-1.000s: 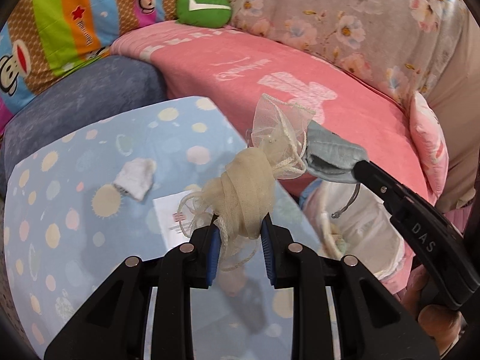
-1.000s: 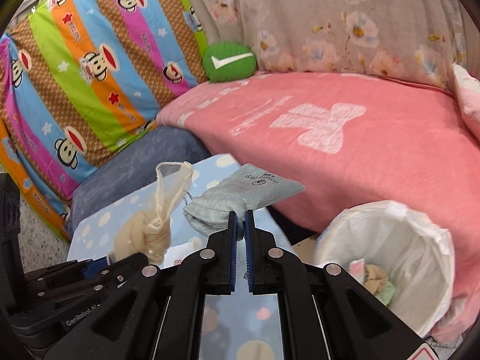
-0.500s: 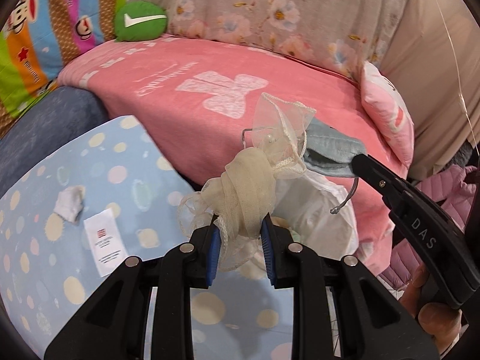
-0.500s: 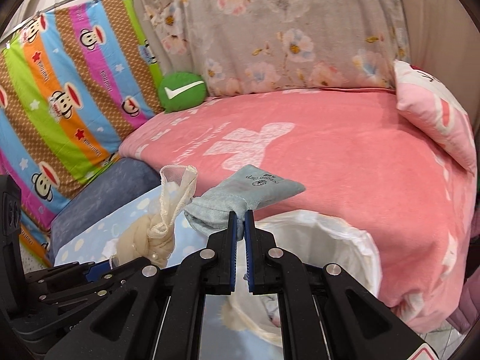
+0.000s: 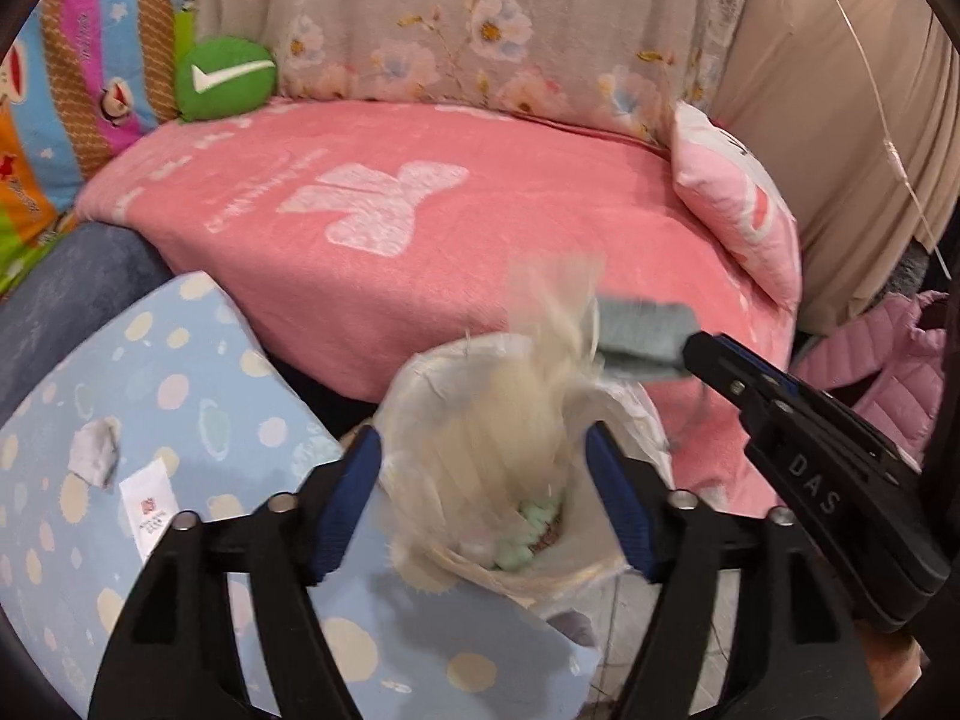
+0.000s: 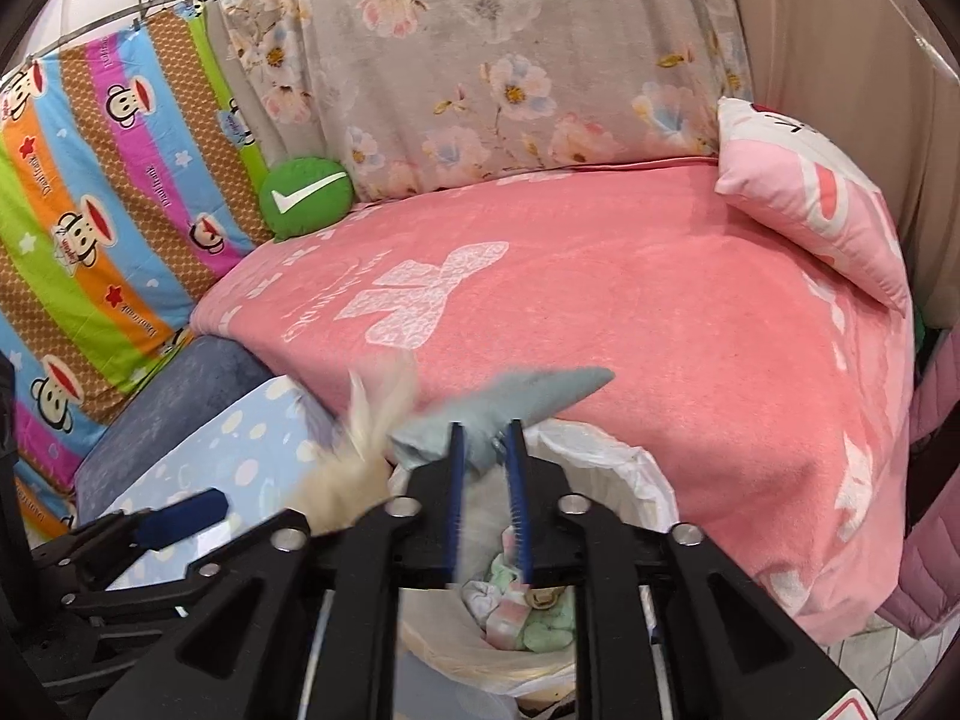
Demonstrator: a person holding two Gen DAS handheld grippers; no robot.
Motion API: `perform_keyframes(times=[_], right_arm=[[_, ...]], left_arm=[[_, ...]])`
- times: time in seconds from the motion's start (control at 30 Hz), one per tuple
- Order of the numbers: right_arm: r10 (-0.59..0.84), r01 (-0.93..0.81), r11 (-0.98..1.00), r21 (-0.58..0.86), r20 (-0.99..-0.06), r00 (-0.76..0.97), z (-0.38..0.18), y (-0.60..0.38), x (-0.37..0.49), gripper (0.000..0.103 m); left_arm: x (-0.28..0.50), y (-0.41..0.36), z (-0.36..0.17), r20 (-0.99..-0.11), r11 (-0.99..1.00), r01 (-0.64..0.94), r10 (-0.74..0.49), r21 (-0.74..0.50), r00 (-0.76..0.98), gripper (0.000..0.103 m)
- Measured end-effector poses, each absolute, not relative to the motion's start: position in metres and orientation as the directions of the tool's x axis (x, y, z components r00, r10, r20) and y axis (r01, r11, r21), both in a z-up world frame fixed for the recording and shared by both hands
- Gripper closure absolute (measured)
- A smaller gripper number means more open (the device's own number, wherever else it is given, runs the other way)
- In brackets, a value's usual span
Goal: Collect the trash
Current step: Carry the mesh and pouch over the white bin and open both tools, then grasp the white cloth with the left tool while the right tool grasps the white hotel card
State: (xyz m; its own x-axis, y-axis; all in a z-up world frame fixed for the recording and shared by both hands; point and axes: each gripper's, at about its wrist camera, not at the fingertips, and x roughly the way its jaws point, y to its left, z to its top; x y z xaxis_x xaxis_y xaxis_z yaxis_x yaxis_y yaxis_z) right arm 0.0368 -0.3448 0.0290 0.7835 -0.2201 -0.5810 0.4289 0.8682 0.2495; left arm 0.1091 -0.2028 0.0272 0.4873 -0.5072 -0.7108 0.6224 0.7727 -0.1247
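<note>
Lined trash bin (image 6: 624, 474) with crumpled tissues (image 6: 522, 618); blurred cream mesh bundle (image 5: 498, 438) above.

Left gripper (image 5: 483, 468) jaws spread wide, right gripper (image 6: 487, 483) jaws parted

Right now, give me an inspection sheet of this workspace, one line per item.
Surface: blue dotted table.
Job's things: cream mesh bundle blurred above lined trash bin; grey-blue pouch; white card, crumpled scrap on table.
Clutter: nothing seen.
Grippers: left gripper open; right gripper parted around pouch, contact unclear.
Cables: thin cord.
Surroundings: pink blanket, green cushion.
</note>
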Motion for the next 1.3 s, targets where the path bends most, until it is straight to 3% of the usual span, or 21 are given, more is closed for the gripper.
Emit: perform_keyframes(times=[0.23,0.57,1.3], right_arm=[[-0.22,0.419,0.876,0.237,-0.577,0.787,0.03,-0.339,0.039,0.061],[-0.206,0.394,0.892,0.22,-0.579,0.789,0.033,-0.322,0.045,0.051],[-0.175,0.336,0.927,0.167,-0.6,0.78,0.033,-0.274,0.063,0.048]], left_arm=[[0.119,-0.194,0.021,-0.732,0.798,0.59,-0.474,-0.124,0.488,0.035],[0.122,-0.173,0.023,-0.729,0.816,0.563,-0.464,-0.132,0.503,0.035],[0.143,-0.106,0.016,-0.736,0.879,0.443,-0.418,-0.177,0.533,0.035]])
